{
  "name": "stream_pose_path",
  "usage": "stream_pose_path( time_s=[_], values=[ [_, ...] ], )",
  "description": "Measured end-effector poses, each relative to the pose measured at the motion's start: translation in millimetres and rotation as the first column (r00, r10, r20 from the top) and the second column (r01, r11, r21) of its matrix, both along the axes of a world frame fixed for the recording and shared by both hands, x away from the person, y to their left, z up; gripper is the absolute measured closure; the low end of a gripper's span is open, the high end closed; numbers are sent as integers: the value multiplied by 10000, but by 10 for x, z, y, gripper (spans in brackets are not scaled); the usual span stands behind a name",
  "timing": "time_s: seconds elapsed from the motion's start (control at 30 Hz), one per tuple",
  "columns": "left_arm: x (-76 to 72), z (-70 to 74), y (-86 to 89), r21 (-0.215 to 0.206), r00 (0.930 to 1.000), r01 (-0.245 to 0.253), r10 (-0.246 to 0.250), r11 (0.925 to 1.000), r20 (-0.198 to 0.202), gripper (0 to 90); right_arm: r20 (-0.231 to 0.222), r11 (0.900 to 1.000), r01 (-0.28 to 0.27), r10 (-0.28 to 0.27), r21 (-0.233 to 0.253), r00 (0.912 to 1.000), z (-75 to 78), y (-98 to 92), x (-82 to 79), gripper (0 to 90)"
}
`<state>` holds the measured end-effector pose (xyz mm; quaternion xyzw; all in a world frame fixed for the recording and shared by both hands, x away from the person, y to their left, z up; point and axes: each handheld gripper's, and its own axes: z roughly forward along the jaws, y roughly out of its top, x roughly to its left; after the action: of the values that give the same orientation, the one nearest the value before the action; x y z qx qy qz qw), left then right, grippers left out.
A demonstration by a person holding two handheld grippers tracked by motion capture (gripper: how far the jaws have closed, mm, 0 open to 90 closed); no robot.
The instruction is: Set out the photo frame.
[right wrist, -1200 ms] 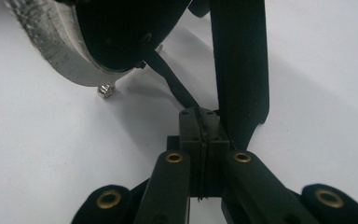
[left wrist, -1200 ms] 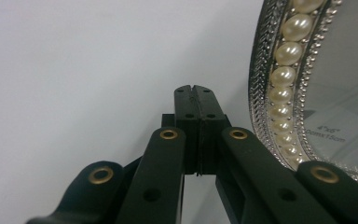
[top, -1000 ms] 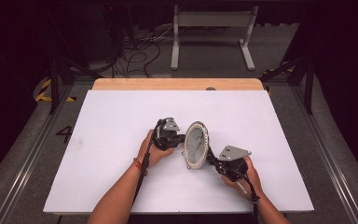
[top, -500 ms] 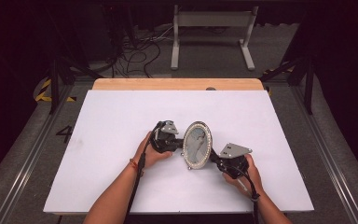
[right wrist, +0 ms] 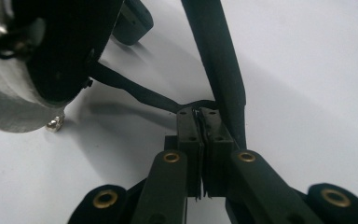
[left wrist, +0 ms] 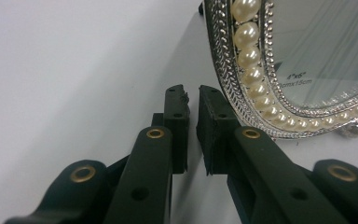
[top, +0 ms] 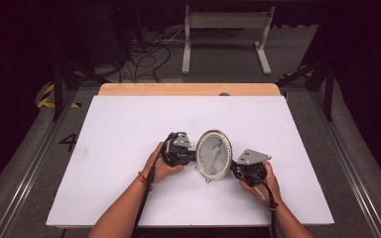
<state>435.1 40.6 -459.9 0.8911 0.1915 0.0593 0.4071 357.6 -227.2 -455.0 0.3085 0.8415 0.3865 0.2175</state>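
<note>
We stand the oval pearl picture frame (top: 214, 154) up, mid-table. Our right gripper (right wrist: 200, 116) pinches its back stand (right wrist: 135, 91) to open it. Our left gripper (left wrist: 192, 95), jaws slightly apart, steadies its left side.

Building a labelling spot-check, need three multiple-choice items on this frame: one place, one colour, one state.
1. Where does the oval frame stand?
A. between the two grippers
B. at the table's far edge
C. on the floor

2. What colour are the beads around its rim?
A. red
B. pearl white
C. black

3. How are the left gripper's jaws?
A. clamped on the rim
B. a little apart, nothing between them
C. shut on a cloth

Answers:
1 A: in the high view the oval frame stands on the table with the left gripper on one side and the right gripper, shut on the back strap, on the other.
2 B: the beads look pearl white.
3 B: a narrow empty gap shows between the jaws, beside the rim.
</note>
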Motion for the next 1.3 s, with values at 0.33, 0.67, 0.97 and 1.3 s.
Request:
stream_pose_path(
  time_s=[0.33, 0.67, 0.97, 1.3],
  values=[
    [-61, 189, 164, -572, 9917, -817, 869, 9950, 950, 738, 55, 9993, -76, 75, 359, 10000, 149, -92, -183, 772],
    [-191, 299, 311, -1389, 9822, -498, 737, 9890, 1726, 605, -43, 9963, -245, 250, 823, 9997, 292, -188, -447, 618],
    [-253, 243, 260, -1220, 9812, -398, 619, 9917, 1830, 602, -73, 9862, -356, 372, 1616, 9993, 343, -2, -496, 499],
    [-272, 244, 319, -1258, 9739, -968, 1200, 9873, 1927, 575, -298, 9773, -98, 165, 2118, 9994, 327, 222, -417, 562]
  ],
)
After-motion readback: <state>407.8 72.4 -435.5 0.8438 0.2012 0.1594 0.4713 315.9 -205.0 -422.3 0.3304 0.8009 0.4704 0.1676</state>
